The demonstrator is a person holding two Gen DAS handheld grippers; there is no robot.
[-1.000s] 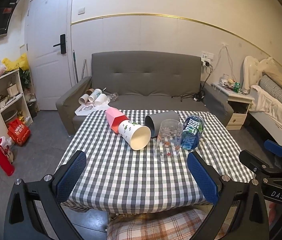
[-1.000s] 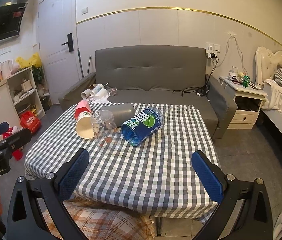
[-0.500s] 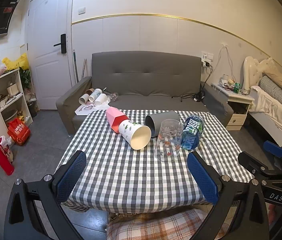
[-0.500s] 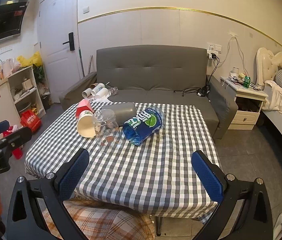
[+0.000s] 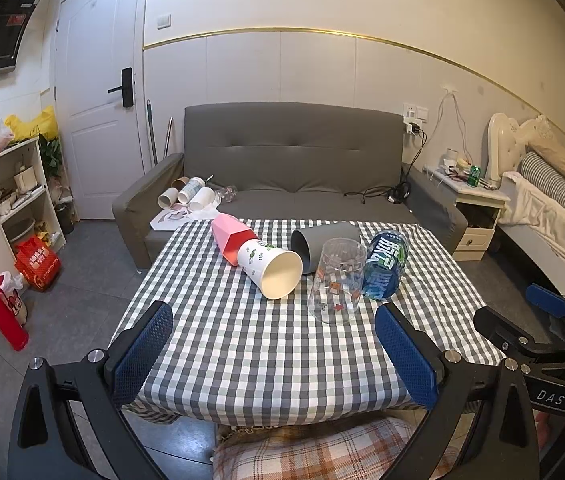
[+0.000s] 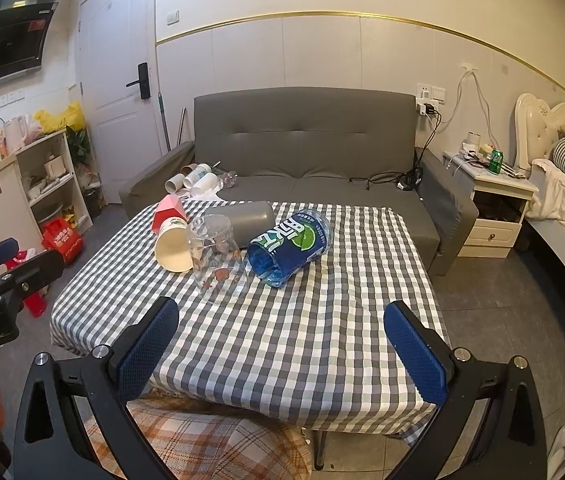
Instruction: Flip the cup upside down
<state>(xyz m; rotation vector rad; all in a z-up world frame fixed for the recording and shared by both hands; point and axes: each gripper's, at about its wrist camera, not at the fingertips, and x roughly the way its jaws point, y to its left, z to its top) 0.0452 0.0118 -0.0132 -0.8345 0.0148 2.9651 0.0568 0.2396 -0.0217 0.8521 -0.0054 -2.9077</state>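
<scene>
Several cups sit on the checked table (image 5: 266,360). A clear glass cup (image 5: 336,280) with small printed figures stands mouth down; it also shows in the right wrist view (image 6: 218,256). A white paper cup (image 5: 272,268) lies on its side, mouth toward me, beside a pink cup (image 5: 228,236). A grey cup (image 5: 322,244) and a blue cup (image 5: 386,266) also lie on their sides. My left gripper (image 5: 270,352) is open and empty above the near table edge. My right gripper (image 6: 282,352) is open and empty, to the right of the left one.
A grey sofa (image 5: 294,168) with loose paper cups (image 5: 190,198) stands behind the table. A plaid cushion (image 5: 322,452) lies under the near table edge. A shelf (image 5: 18,192) is at the left, a nightstand (image 5: 478,208) and bed at the right.
Both grippers have drifted slightly; the view has shifted a little. The cups have not moved.
</scene>
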